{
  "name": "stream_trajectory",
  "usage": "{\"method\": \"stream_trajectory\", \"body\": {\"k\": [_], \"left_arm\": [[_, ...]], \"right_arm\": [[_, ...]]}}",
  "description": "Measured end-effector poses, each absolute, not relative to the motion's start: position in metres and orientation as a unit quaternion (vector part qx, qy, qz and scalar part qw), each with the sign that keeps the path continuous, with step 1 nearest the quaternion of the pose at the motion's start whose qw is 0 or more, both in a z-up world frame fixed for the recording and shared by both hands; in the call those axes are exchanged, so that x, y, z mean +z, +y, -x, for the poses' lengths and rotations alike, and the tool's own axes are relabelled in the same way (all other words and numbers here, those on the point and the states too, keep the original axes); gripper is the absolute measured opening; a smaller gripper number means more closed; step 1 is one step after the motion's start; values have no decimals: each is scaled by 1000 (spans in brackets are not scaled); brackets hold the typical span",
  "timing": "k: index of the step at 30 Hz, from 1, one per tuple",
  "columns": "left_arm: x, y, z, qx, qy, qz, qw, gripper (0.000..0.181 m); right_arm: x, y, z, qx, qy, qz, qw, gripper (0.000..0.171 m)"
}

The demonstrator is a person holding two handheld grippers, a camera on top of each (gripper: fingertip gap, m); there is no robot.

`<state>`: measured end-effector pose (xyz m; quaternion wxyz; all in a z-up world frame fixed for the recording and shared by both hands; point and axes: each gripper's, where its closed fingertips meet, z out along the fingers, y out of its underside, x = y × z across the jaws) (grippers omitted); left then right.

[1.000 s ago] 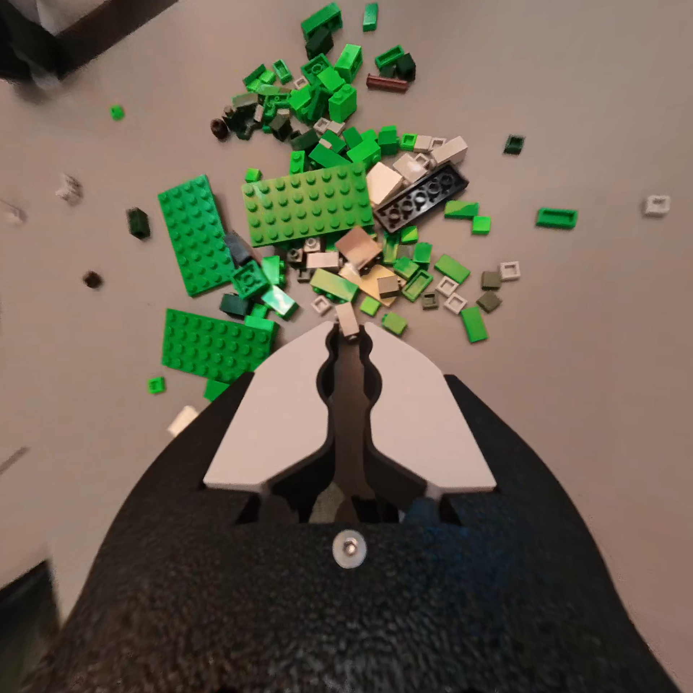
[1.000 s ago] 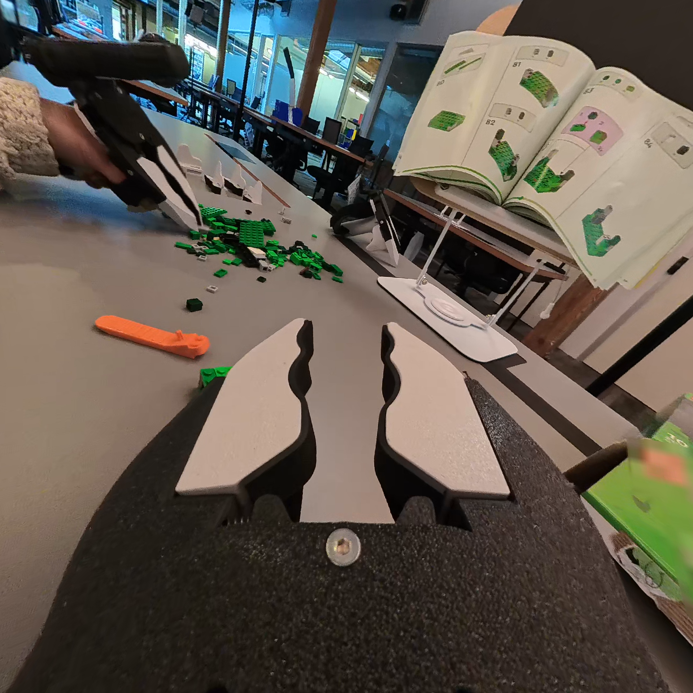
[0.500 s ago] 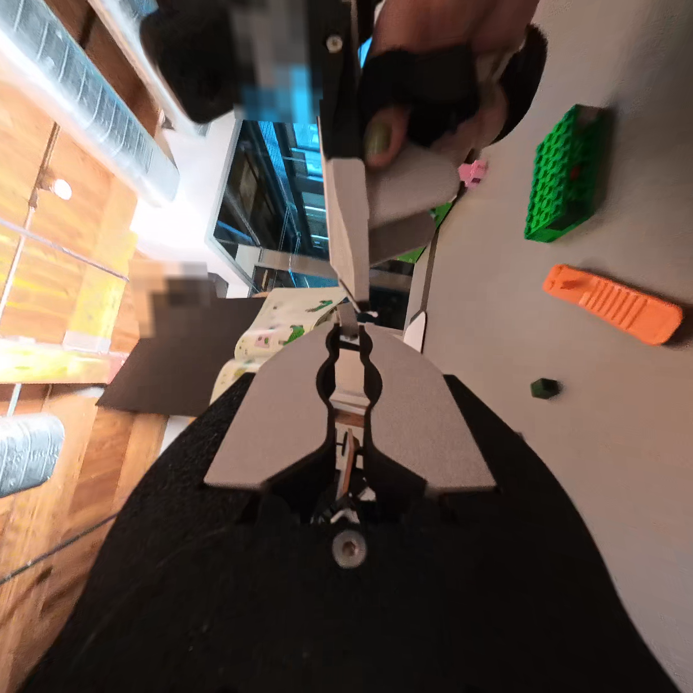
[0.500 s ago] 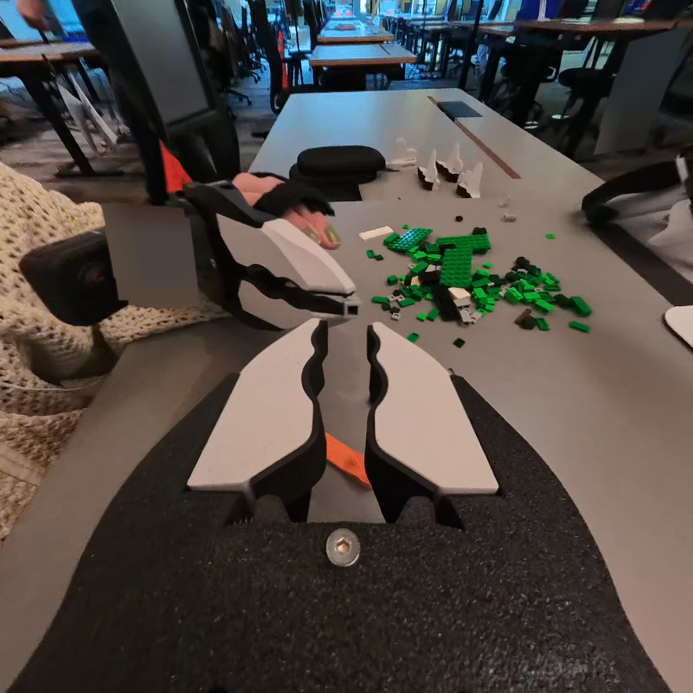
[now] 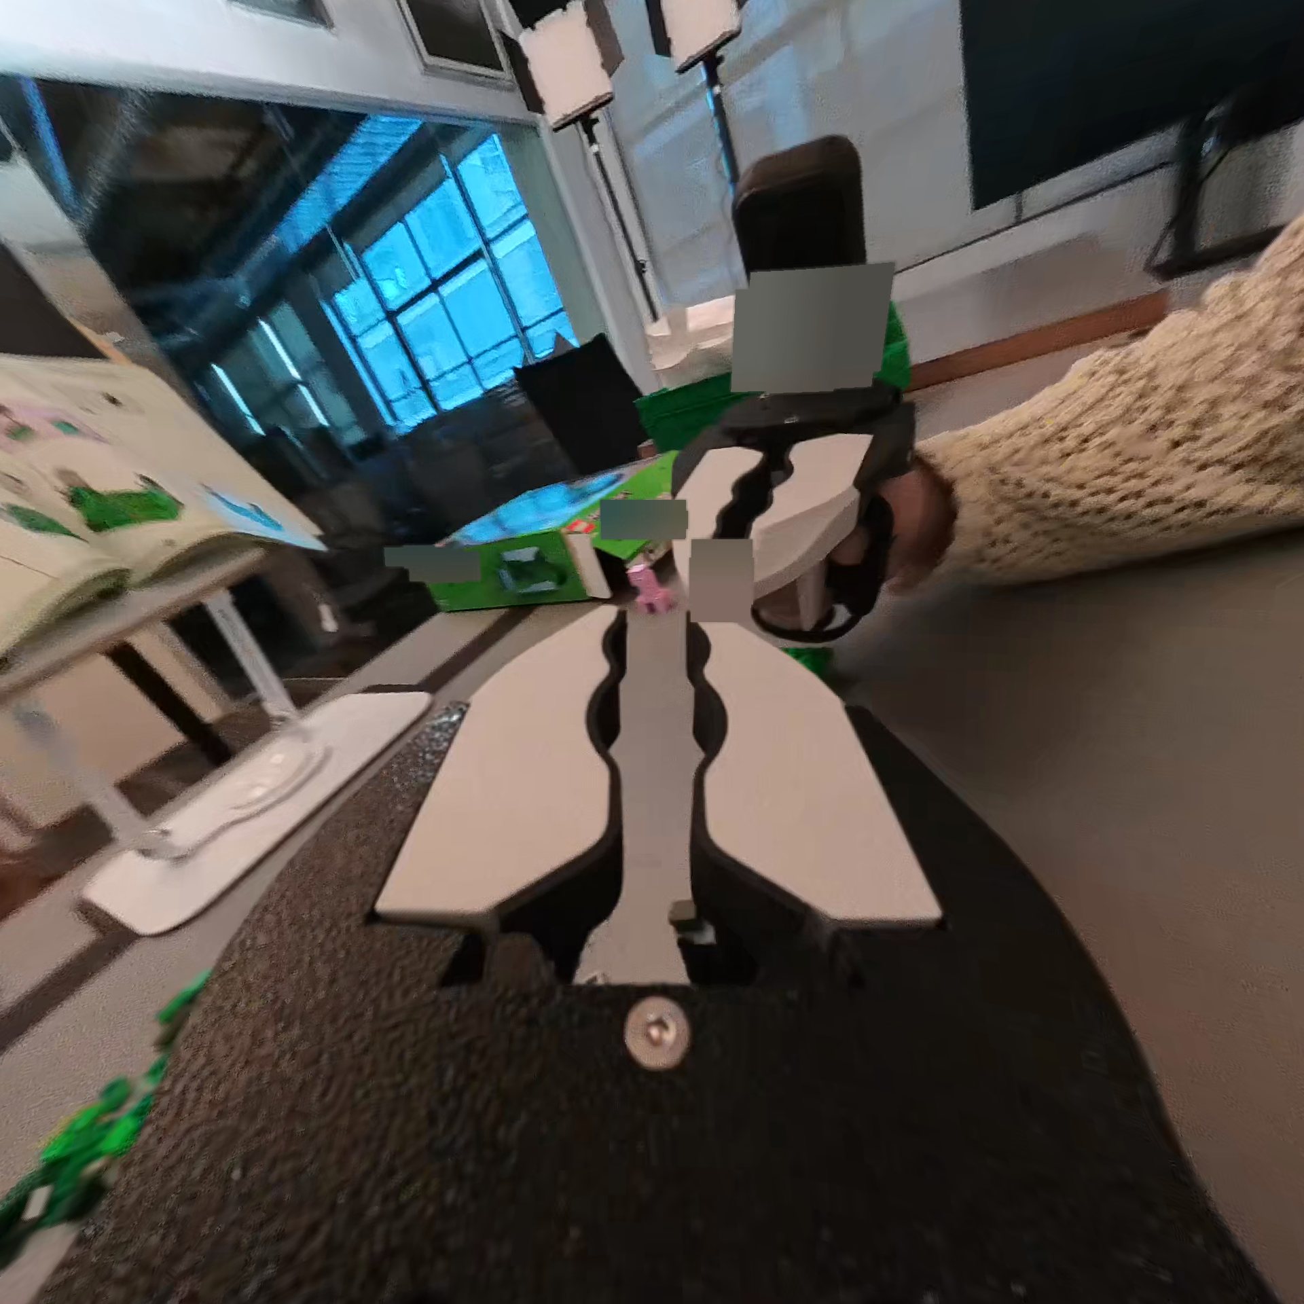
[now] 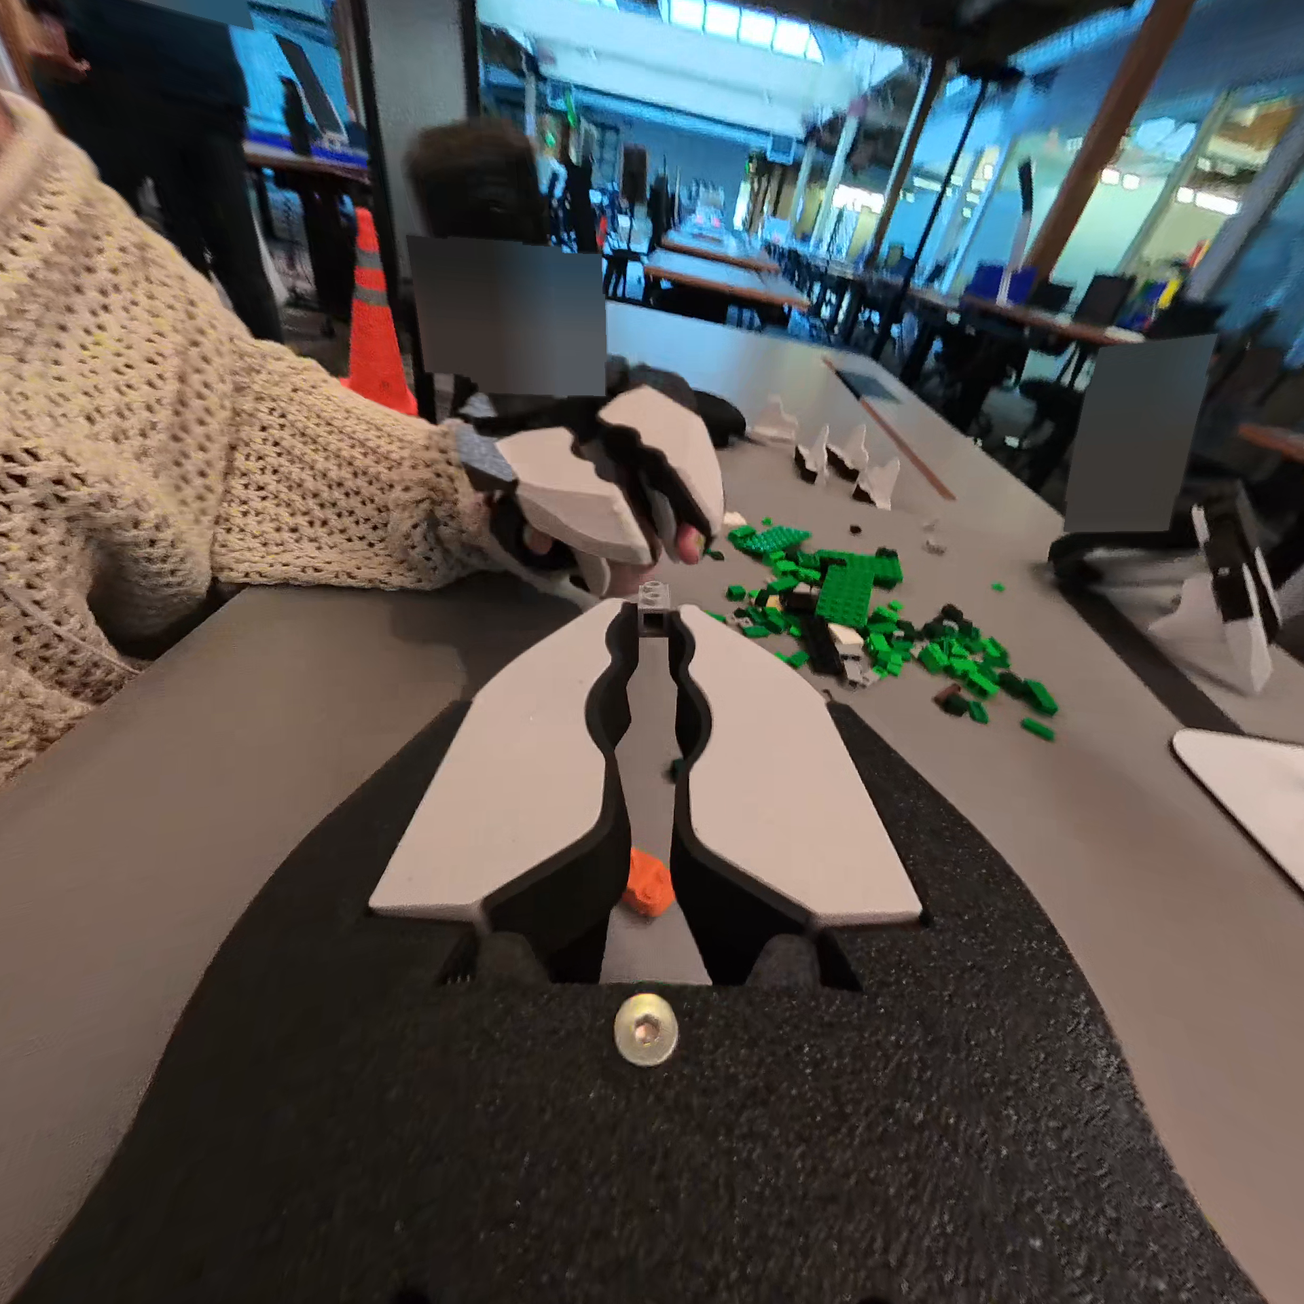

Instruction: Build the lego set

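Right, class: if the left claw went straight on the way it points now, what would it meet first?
Most likely the small pink figure, which sits just beyond the tips of the open left claw. The green box lies behind it. Depth is hard to judge here.

Brick pile (image 6: 868,621) is lying on the table (image 6: 282,705), serving as landmark. Left gripper (image 6: 656,522) is hovering left of it; the stand base (image 6: 1256,783) is sitting right, nearer the camera. Spare fingers (image 6: 847,459) are standing behind.
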<state>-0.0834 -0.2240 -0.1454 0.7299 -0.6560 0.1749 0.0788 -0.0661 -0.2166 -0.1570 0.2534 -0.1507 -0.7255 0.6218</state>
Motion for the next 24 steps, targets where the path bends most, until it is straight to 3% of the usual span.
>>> {"method": "stream_trajectory", "body": {"k": [5,20,24], "left_arm": [[-154,-218,64,-16,177,664,726,16],[-161,-218,52,-71,183,673,713,6],[-169,-214,65,-5,168,695,699,7]], "right_arm": [[-154,-222,58,637,-717,112,259,8],[-162,-226,53,635,-728,100,238,8],[-162,-217,56,615,-725,110,288,28]]}}
